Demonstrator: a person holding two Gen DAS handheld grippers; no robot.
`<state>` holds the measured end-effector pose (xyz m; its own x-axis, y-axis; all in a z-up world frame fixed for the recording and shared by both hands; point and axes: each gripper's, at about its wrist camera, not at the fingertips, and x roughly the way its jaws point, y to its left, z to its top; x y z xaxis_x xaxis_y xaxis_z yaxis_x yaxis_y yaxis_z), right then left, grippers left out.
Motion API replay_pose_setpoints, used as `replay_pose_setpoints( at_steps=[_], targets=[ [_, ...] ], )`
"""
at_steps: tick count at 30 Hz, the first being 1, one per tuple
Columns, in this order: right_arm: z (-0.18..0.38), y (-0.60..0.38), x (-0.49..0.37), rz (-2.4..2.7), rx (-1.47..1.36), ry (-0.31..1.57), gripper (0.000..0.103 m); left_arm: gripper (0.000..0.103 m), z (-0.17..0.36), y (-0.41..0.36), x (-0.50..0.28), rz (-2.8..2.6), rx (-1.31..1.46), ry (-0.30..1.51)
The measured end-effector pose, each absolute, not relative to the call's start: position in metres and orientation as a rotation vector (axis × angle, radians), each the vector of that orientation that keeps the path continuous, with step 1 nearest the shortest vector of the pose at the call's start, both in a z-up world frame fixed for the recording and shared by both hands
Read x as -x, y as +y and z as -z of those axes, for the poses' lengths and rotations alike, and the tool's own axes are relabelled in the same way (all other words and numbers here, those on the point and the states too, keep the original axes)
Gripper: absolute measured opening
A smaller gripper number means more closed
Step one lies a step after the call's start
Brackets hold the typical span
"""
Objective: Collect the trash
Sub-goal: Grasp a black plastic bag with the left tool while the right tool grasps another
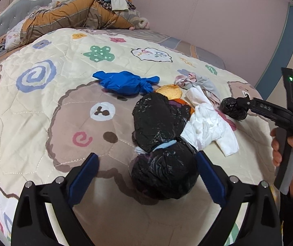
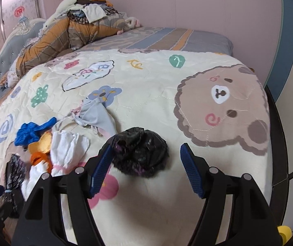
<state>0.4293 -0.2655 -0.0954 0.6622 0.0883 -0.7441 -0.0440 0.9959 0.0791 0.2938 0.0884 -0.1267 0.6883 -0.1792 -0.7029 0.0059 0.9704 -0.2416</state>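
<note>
On the cream bear-print quilt [image 1: 44, 112] lies a heap of trash. A knotted black bag [image 1: 165, 176] sits between the fingers of my left gripper [image 1: 146, 154], which is open; the bag is close to the right finger and well apart from the left one. Behind it are a second black bag [image 1: 156, 121], crumpled white paper [image 1: 208, 127], orange scraps [image 1: 171, 91] and a blue bag [image 1: 126, 82]. My right gripper [image 2: 146, 145] is open around a small black bag [image 2: 140, 151]; the left pad touches it and the right pad stands off. The right gripper [image 1: 239, 104] also shows, held by a hand.
A grey and pink garment [image 2: 97, 114] lies behind the trash. Folded quilts and clothes [image 1: 81, 14] are piled by the padded headboard [image 1: 9, 14]. A pink wall [image 2: 208, 4] runs along the far side. The bed's edge drops away at the right [image 2: 269, 123].
</note>
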Motion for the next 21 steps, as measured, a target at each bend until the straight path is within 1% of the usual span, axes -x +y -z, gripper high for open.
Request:
replay_pose_setpoints(
  at_steps=[2, 5, 6, 7, 9, 11, 12, 14, 16, 21],
  targets=[
    [0.101, -0.262, -0.437, -0.073, -0.056, 0.855, 0.065, 0.085, 0.128, 0.089, -0.295, 0.119, 0.238, 0.812],
    [0.108, -0.256, -0.446, -0.073, -0.045, 0.868, 0.064, 0.076, 0.13, 0.087, -0.295, 0.14, 0.237, 0.812],
    [0.11, -0.254, -0.447, -0.077, -0.045, 0.875, 0.062, 0.07, 0.13, 0.086, -0.295, 0.149, 0.232, 0.812],
    [0.113, -0.252, -0.449, -0.085, -0.046, 0.883, 0.058, 0.062, 0.13, 0.084, -0.294, 0.16, 0.224, 0.812],
    [0.116, -0.247, -0.45, -0.087, -0.036, 0.887, 0.052, 0.05, 0.131, 0.079, -0.294, 0.179, 0.205, 0.816],
    [0.117, -0.243, -0.45, -0.087, -0.025, 0.886, 0.047, 0.045, 0.132, 0.075, -0.293, 0.182, 0.186, 0.811],
    [0.117, -0.242, -0.45, -0.086, -0.025, 0.882, 0.046, 0.041, 0.132, 0.074, -0.292, 0.186, 0.187, 0.81],
    [0.116, -0.242, -0.45, -0.089, -0.032, 0.879, 0.041, 0.037, 0.131, 0.076, -0.292, 0.194, 0.204, 0.807],
    [0.115, -0.242, -0.449, -0.089, -0.04, 0.877, 0.038, 0.033, 0.13, 0.077, -0.291, 0.203, 0.209, 0.802],
    [0.11, -0.244, -0.443, -0.081, -0.046, 0.857, 0.035, 0.03, 0.123, 0.078, -0.284, 0.206, 0.212, 0.781]
  ],
)
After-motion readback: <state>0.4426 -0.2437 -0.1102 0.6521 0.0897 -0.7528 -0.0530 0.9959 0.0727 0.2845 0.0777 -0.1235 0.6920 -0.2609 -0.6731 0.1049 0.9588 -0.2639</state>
